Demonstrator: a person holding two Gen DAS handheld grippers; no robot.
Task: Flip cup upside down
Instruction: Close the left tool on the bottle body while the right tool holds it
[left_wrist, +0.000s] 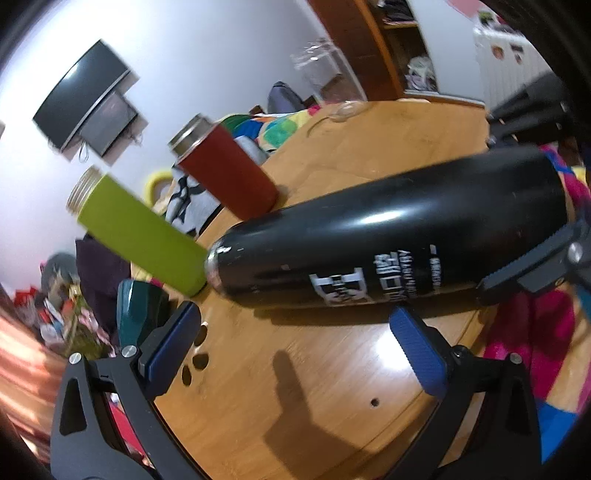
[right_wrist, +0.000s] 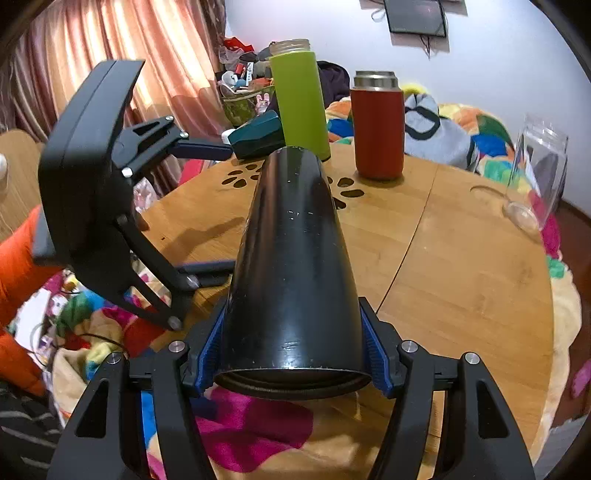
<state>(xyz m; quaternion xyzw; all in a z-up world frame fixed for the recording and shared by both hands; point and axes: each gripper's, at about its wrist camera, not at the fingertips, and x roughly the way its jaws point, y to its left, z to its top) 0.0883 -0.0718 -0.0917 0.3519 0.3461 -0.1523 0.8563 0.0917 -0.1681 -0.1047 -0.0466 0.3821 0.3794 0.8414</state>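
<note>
A black metal cup (left_wrist: 388, 243) with white lettering lies on its side just above the round wooden table (left_wrist: 332, 387). My right gripper (right_wrist: 291, 354) is shut on the black cup (right_wrist: 295, 266) near its base end, blue pads on both sides. It shows in the left wrist view (left_wrist: 535, 266) at the cup's right end. My left gripper (left_wrist: 295, 332) is open and empty, its blue pads apart just in front of the cup. It also shows in the right wrist view (right_wrist: 207, 210) to the cup's left.
A green cup (right_wrist: 301, 99) and a red cup (right_wrist: 376, 129) stand upright at the table's far side. A clear glass jar (right_wrist: 539, 177) stands at the right edge. Paw-shaped cutouts (right_wrist: 240, 177) mark the tabletop. Colourful bedding surrounds the table.
</note>
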